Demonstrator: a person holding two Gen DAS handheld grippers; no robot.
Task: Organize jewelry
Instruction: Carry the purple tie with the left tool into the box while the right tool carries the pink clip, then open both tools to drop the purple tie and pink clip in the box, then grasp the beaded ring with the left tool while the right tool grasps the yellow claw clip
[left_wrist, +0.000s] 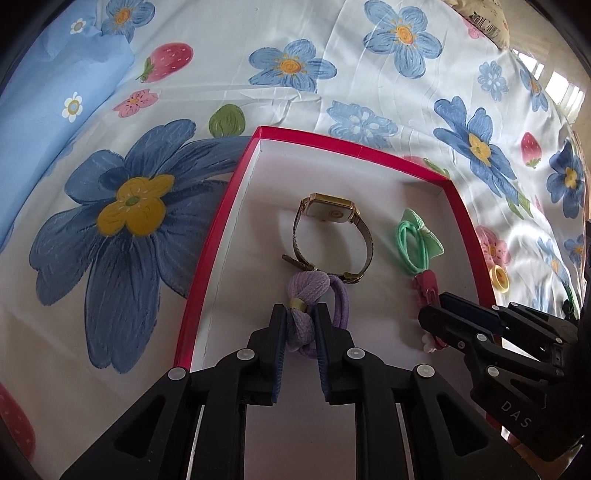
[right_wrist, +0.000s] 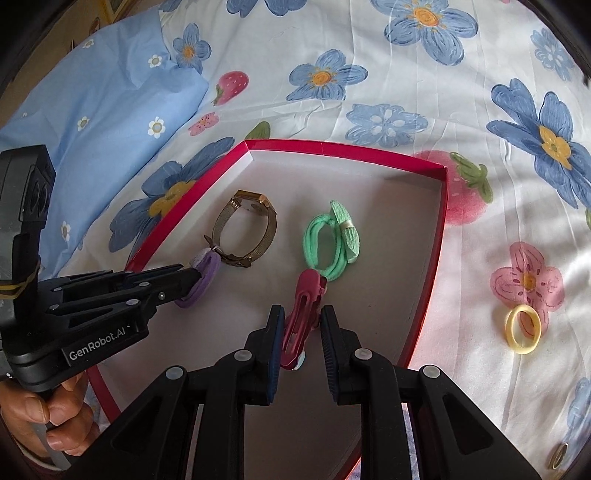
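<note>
A red-rimmed tray (left_wrist: 332, 142) (right_wrist: 332, 147) with a white floor lies on a floral bedsheet. In it are a gold mesh-band watch (left_wrist: 332, 212) (right_wrist: 273, 225) and a green bow hair tie (left_wrist: 434, 246) (right_wrist: 349, 229). My left gripper (left_wrist: 301, 321) (right_wrist: 194, 275) is shut on the bow of a purple hair tie (left_wrist: 308, 286) (right_wrist: 207, 269), which rests on the tray floor just in front of the watch. My right gripper (right_wrist: 302, 319) (left_wrist: 430, 314) is shut on a dark pink hair clip (right_wrist: 306, 288) (left_wrist: 424, 290), low over the tray floor beside the green tie.
A yellow hair ring (right_wrist: 510, 325) lies on the sheet to the right of the tray. A small gold item (right_wrist: 557, 456) sits near the lower right edge. A blue pillow (left_wrist: 55, 92) (right_wrist: 92, 110) lies to the far left. A person's hand (right_wrist: 37, 417) grips the left tool.
</note>
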